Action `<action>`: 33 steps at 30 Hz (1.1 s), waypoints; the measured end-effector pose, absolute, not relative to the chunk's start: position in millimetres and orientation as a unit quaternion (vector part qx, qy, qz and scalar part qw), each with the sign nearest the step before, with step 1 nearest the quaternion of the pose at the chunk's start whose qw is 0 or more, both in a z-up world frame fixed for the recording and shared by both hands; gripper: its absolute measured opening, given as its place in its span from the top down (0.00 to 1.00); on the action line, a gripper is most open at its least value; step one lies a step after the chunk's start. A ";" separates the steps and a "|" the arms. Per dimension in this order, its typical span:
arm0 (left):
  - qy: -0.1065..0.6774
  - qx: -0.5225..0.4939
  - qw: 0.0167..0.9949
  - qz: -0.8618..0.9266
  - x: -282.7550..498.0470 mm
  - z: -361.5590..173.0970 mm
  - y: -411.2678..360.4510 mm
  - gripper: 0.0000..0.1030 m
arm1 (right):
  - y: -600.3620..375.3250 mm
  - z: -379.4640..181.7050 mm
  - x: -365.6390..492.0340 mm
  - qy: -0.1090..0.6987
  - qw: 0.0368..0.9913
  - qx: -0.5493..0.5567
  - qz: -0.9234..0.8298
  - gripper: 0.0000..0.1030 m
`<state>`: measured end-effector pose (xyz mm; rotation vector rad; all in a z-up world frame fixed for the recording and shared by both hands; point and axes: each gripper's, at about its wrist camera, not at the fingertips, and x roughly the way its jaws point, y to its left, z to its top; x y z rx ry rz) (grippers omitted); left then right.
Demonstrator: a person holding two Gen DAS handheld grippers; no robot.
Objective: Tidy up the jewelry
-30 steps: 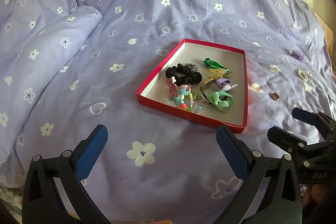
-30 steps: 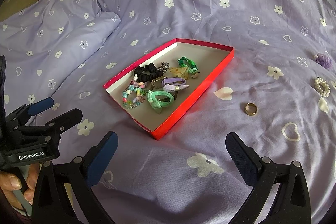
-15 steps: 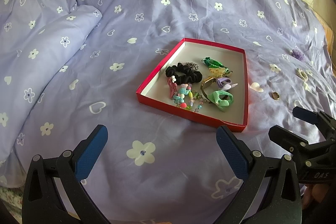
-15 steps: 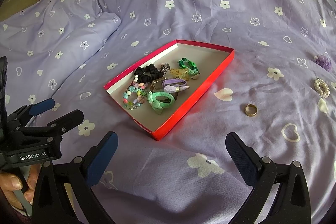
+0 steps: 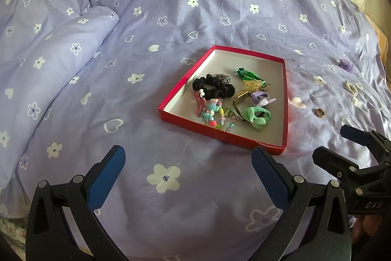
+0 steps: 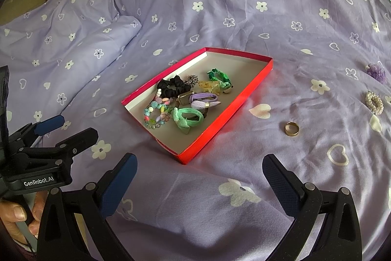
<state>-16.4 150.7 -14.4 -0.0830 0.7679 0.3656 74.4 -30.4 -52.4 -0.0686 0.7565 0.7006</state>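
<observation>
Both grippers hover low over the lilac duvet (image 6: 244,4), the left gripper (image 5: 188,170) and the right gripper (image 6: 199,175) each with fingers spread wide and holding nothing. The red tray (image 6: 234,102) sits at about twelve o'clock from them, heaped with scrunchies and beads. A gold ring (image 6: 291,129) lies on the cover at the tray's three o'clock, with a pearl bracelet (image 6: 374,102) farther out.

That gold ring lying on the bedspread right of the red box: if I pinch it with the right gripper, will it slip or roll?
The gold ring looks like a rigid, smooth metal band, so it may slip between the pads. It lies flat on the soft bedspread, so it probably sinks rather than rolls when pressed. The open right gripper spans it easily.
</observation>
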 end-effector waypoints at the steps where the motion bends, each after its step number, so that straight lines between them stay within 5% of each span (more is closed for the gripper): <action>1: 0.372 -0.040 0.910 0.177 -16.5 -14.3 150.6 0.00 | -30.5 -51.9 74.3 0.361 0.870 -0.033 0.335 0.00; 33: 0.364 -0.035 0.912 0.185 -16.2 -8.7 148.8 0.00 | -32.0 -50.0 73.6 0.356 0.871 -0.030 0.336 0.00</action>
